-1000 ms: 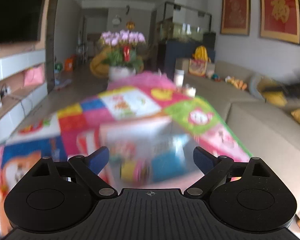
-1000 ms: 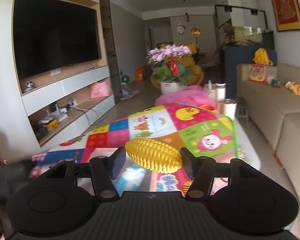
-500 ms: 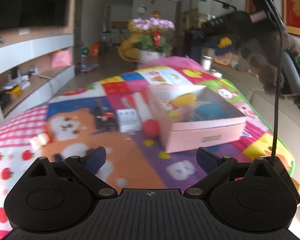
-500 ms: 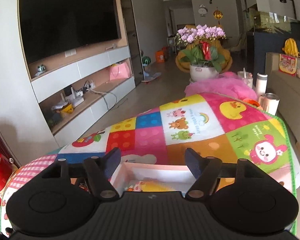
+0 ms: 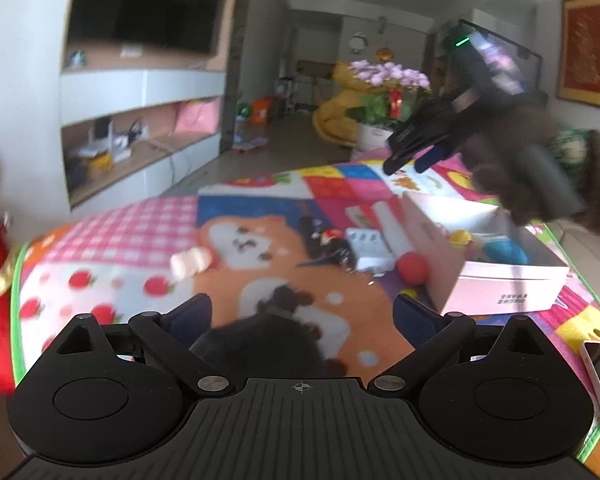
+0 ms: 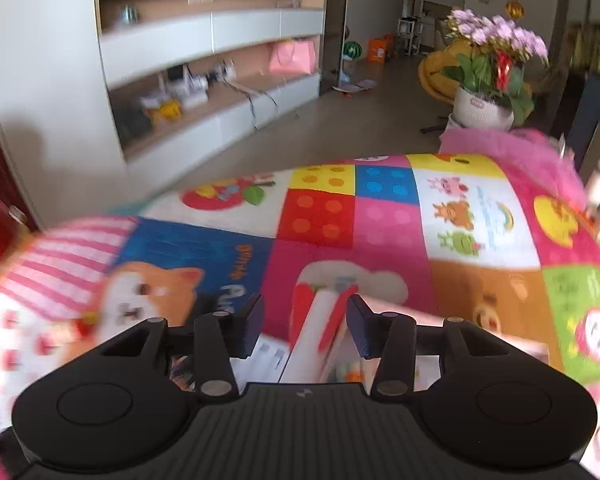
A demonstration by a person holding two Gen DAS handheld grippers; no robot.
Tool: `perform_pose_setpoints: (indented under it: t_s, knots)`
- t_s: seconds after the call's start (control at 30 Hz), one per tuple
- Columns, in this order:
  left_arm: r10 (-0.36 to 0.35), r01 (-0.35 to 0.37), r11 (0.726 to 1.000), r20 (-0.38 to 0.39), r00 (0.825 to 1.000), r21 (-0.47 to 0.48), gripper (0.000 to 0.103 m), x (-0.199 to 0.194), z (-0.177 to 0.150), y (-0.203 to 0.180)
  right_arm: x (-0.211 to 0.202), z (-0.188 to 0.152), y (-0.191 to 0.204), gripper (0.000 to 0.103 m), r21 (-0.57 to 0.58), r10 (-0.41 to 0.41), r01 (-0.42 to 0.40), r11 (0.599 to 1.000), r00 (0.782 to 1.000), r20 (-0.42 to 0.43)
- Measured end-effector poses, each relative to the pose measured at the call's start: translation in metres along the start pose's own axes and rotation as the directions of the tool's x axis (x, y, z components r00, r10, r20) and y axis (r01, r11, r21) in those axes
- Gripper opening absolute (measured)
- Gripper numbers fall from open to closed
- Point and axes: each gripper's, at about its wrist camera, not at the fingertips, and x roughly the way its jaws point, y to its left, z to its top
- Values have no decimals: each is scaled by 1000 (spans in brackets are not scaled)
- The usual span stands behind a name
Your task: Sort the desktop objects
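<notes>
while above the mat (image 5: 228, 280) — left gripper (image 5: 302, 316) jaws wide, empty; right gripper (image 6: 305, 320) jaws just part-closed on nothing, near box (image 5: 504, 292) rim

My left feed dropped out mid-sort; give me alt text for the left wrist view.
The open left hand-held gripper hovers over a colourful mat, nothing between its fingers. Ahead lie a red ball, a white block and an open pink box. The right hand-held gripper hangs above the box.
</notes>
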Motion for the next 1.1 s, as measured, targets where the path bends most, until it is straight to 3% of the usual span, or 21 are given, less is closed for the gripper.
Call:
perform_pose_setpoints:
  t_s: [0.17, 0.23, 0.3, 0.57, 0.73, 0.83, 0.9, 1.03, 1.1]
  knots:
    - [-34, 33, 998, -33, 999, -44, 100, -4, -10, 13, 84, 18, 29, 43, -110, -179, 173, 979, 983, -50]
    - [-36, 34, 998, -38, 999, -46, 100, -8, -14, 15, 113, 20, 30, 31, -146, -237, 223, 964, 967, -91]
    - [-44, 42, 998, -42, 998, -52, 100, -12, -16, 17, 132, 20, 29, 17, -169, -241, 212, 962, 955, -174]
    - [-30, 25, 996, -52, 998, -89, 100, -20, -23, 18, 80, -12, 37, 16, -140, -4, -40, 989, 954, -300]
    - [2, -7, 997, -61, 998, -75, 101, -24, -20, 14, 17, -59, 55, 16, -172, 149, -213, 962, 935, -322]
    - [60, -63, 997, -61, 996, -50, 101, -28, -18, 12, -18, -89, 57, 16, -183, 213, -282, 942, 921, -325]
    - [95, -99, 994, -83, 992, -48, 102, -27, -19, 12, -44, -104, 51, 19, -194, 212, -269, 943, 939, -271]
    - [78, -92, 993, -173, 982, -75, 102, -11, -24, 9, -96, -128, 23, 64, -154, 186, -197, 968, 979, -80]
    - [54, -70, 995, -197, 979, -74, 102, 1, -25, 3, -117, -144, 8, 72, -119, 146, -144, 982, 989, 6]
